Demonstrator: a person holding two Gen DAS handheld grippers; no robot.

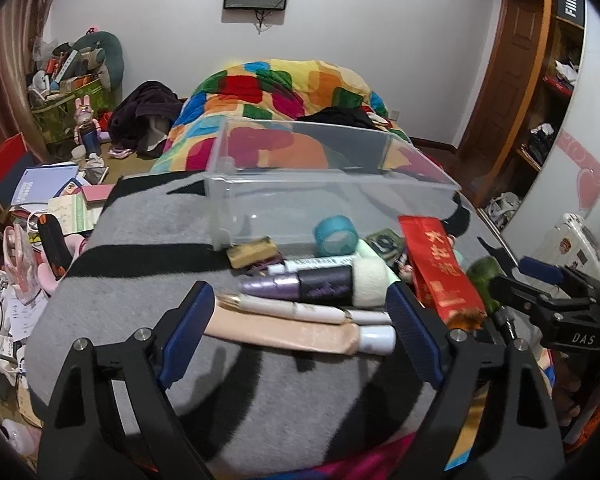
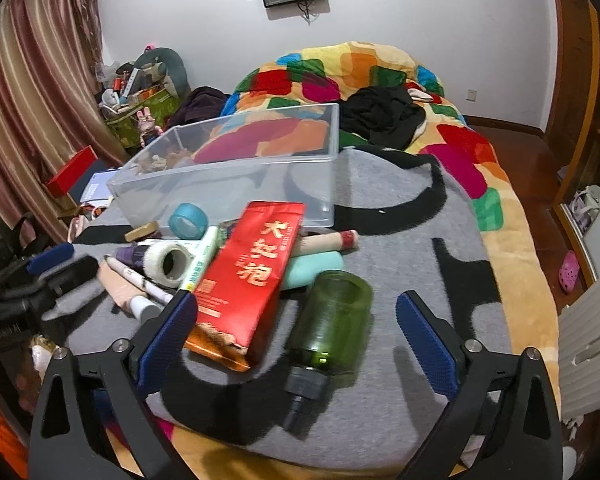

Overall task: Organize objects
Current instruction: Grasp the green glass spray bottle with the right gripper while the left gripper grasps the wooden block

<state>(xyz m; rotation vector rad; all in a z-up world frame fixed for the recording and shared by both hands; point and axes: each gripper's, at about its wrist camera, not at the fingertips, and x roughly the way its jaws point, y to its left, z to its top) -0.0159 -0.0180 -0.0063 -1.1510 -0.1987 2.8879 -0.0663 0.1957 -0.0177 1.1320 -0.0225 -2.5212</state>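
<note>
Left wrist view shows the left gripper, its ribbed blue pads spread wide, hovering over a peach-coloured soft plastic tube with a white cap and a slim glossy white pen, gripping neither. Both lie on a fuzzy grey-and-black blanket beside a fluffy white brush with a purple metallic handle. Behind them stands a clear, hard-walled rectangular plastic bin; a translucent teal tape roll rests against its front wall. From the right wrist, the right gripper also gapes, straddling a dark green translucent bottle lying on its side, with a glossy red foil packet overlapping the left pad.
</note>
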